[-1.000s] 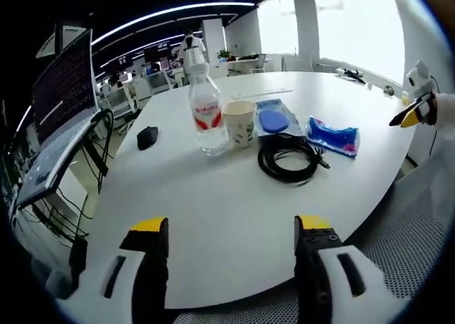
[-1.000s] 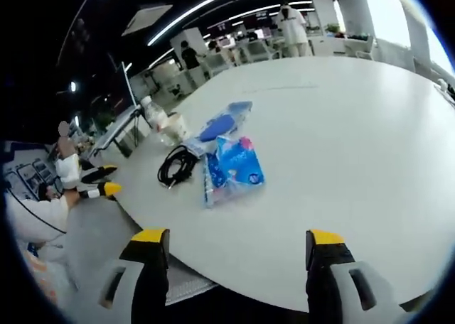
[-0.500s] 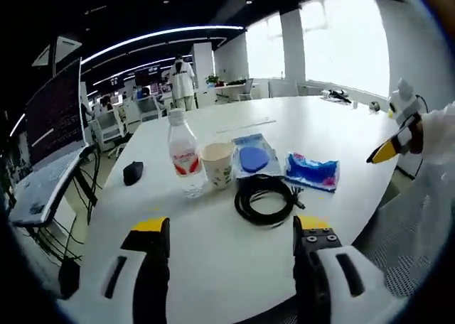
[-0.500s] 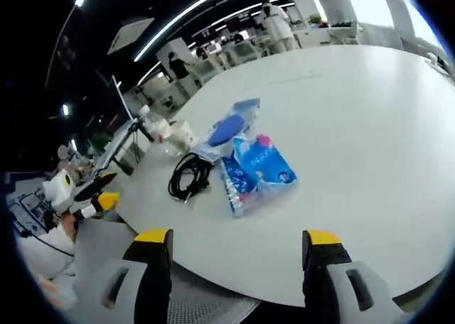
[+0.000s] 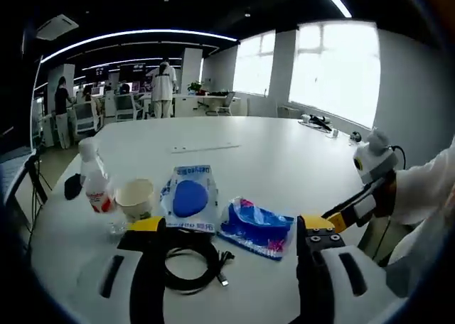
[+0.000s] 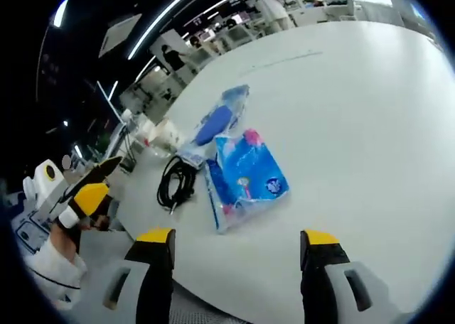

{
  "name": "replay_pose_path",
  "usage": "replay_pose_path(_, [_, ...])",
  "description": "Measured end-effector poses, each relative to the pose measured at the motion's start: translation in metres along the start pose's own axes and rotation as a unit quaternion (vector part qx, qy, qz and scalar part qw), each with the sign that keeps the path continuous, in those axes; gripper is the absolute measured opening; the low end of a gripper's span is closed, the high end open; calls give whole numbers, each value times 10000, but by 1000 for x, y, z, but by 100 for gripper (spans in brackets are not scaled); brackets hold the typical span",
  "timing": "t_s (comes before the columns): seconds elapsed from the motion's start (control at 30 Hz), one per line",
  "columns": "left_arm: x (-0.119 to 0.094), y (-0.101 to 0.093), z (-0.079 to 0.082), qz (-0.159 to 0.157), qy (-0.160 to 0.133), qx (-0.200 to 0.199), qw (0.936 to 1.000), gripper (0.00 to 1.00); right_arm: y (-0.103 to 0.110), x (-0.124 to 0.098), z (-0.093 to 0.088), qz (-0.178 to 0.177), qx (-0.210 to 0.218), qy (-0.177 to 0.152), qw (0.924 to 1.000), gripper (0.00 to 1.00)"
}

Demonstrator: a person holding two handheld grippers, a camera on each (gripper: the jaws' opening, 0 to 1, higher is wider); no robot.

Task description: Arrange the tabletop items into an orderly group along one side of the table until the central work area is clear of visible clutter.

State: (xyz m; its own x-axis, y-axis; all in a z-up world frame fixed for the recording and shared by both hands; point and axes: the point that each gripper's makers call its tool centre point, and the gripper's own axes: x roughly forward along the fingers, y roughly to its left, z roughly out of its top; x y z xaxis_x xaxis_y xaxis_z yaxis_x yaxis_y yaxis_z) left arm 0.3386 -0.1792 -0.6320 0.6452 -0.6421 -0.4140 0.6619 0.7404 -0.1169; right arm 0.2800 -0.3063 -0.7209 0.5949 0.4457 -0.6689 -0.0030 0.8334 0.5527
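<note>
Now hovering lower and closer to the round white table (image 5: 284, 168) than a second ago, both cameras having swung. Left gripper (image 5: 227, 228) gaping wide, gripping nothing, above the coiled black cable (image 5: 186, 260). Right gripper (image 6: 234, 237) equally wide, empty, nearing the crinkly blue packet (image 6: 245, 178). Lying alongside: flat blue pouch (image 5: 189, 198), paper cup (image 5: 135, 198), clear bottle (image 5: 94, 184).

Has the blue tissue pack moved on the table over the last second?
No. The blue tissue pack lies beside the black cable and the clear pouch exactly as before; only the cameras have moved.
</note>
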Motion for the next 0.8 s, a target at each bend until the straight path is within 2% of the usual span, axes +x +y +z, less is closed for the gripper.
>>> replay_pose_path(0.23, [22, -5, -2, 104, 203, -61, 9997, 69, -8, 12, -1, -106, 152, 97, 9998, 71])
replay_pose_path(0.3, [26, -5, -6, 151, 404, 22, 9991, 67, -9, 16, -2, -125, 164, 125, 9997, 71])
replay_pose_path(0.47, [39, -4, -5, 145, 566, 137, 9982, 64, -9, 18, -4, -139, 155, 144, 9997, 68])
replay_pose_path(0.63, [57, -2, -13, 115, 945, 298, 9950, 57, -2, 21, -14, 9, 49, 274, 9996, 61])
replay_pose_path(0.8, [74, -4, -9, -16, 1078, 578, 9925, 53, 2, 24, -14, 149, 94, 255, 9995, 57])
